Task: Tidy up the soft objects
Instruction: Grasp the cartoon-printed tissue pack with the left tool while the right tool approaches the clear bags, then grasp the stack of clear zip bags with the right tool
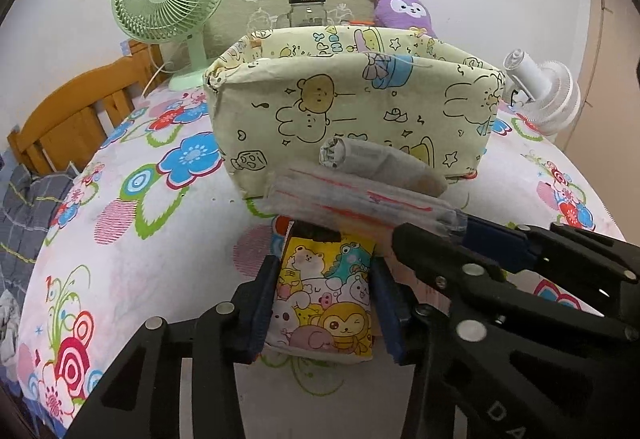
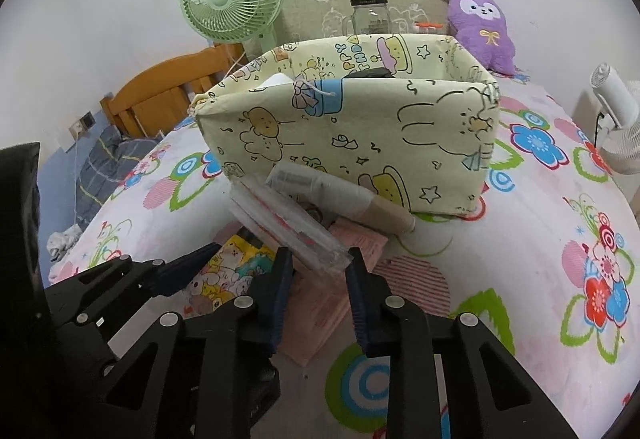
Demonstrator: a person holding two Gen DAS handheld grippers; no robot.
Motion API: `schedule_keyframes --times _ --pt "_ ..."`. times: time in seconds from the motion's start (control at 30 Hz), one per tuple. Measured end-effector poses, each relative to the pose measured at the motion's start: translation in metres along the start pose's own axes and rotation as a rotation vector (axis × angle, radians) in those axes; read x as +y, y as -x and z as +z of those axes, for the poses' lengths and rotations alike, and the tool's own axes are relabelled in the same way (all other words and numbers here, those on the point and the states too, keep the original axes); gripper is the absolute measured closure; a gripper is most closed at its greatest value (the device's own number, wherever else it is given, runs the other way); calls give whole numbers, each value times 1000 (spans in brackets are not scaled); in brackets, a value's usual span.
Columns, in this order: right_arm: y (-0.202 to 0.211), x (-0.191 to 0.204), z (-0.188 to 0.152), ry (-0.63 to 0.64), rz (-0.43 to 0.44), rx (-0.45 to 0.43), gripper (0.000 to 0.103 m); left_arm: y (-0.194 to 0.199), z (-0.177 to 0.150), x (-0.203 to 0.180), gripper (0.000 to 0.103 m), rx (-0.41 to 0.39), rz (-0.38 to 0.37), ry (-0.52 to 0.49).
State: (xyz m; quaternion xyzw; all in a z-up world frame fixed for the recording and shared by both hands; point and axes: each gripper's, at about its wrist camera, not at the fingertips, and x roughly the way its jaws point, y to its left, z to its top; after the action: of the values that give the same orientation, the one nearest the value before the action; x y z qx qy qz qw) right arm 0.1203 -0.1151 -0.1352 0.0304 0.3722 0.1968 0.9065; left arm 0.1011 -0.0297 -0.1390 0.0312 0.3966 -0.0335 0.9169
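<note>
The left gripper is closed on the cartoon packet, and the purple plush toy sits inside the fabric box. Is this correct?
Not quite. The left gripper does close on the cartoon packet, but the purple plush toy sits behind the fabric box, not inside it, as the right wrist view shows.

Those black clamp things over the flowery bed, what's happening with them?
A person is tidying soft things with two hand-held grippers. The left gripper is closed on a cartoon-print pouch lying on the floral bedspread. The right gripper pinches the end of a clear plastic packet. Both sit just in front of the cartoon-print fabric bin, and neither item is in it yet.
</note>
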Motion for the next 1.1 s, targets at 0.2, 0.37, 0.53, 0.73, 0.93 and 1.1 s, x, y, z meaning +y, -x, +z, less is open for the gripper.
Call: schedule_keyframes --times 0.2,0.37,0.53,0.73,0.93,1.1 --pt "11 -4 -10 -15 -3 -2 76 7 -7 -3 57 -4 38 -5" --pt "20 -4 -16 -9 -13 2 76 12 -12 -3 57 -7 50 0" --pt "26 -3 -18 0 -4 10 69 16 -15 -1 57 -9 58 16" --pt "27 -1 -18 17 -26 12 55 17 -17 5 57 -9 72 30" --pt "25 -2 -15 29 -42 0 37 16 -16 7 57 -15 74 36" --pt "20 2 -10 44 -40 -8 37 13 -11 8 57 -27 78 31"
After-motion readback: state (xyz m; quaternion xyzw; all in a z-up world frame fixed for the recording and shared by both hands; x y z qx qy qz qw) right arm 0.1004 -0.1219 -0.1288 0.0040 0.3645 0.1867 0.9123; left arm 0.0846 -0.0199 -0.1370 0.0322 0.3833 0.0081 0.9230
